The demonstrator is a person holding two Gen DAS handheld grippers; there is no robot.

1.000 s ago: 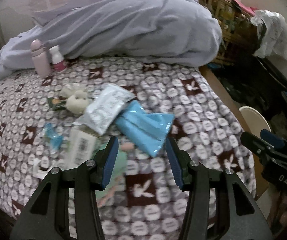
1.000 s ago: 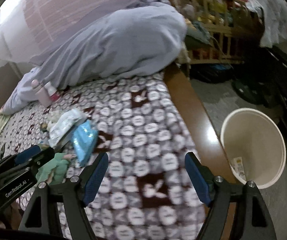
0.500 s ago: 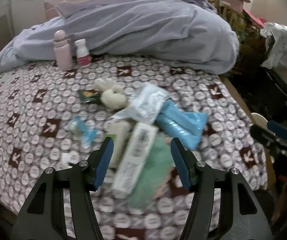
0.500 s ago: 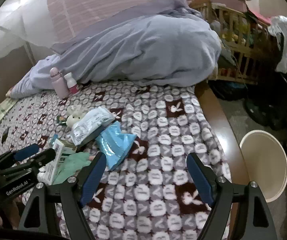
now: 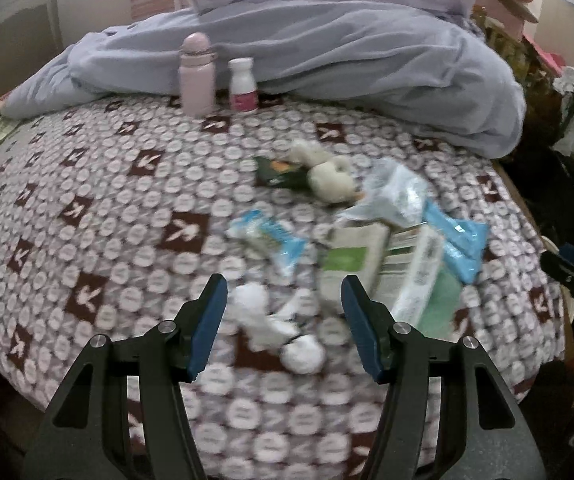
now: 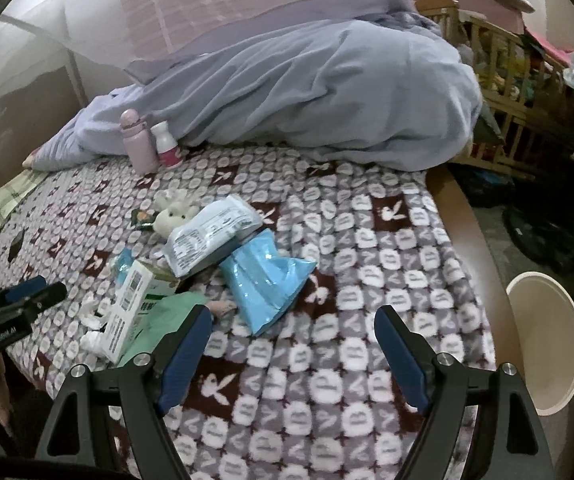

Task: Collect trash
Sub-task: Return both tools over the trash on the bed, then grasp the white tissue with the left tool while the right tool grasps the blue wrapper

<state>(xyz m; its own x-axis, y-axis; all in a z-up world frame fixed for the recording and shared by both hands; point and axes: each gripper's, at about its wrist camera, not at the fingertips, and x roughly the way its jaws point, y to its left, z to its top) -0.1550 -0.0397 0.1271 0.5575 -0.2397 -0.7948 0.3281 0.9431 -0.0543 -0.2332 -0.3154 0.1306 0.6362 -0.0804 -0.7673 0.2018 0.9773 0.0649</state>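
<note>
As the left wrist view has slid leftward across the bed since a second ago, the left gripper (image 5: 283, 312) now hangs over the crumpled white tissue (image 5: 275, 320) at the near edge of the patterned blanket (image 5: 99, 216). Its jaws are apart and have opened a little wider; the tissue lies below them, not pinched. To the right lie a green-and-white box (image 5: 351, 260) and a blue packet (image 5: 453, 240). I judge the tissue is the next piece to take.

In the right wrist view, the right gripper (image 6: 293, 344) is open and holds nothing, over bare blanket. The cream bin (image 6: 547, 340) stands on the floor at the right, well apart from the trash pile.
</note>
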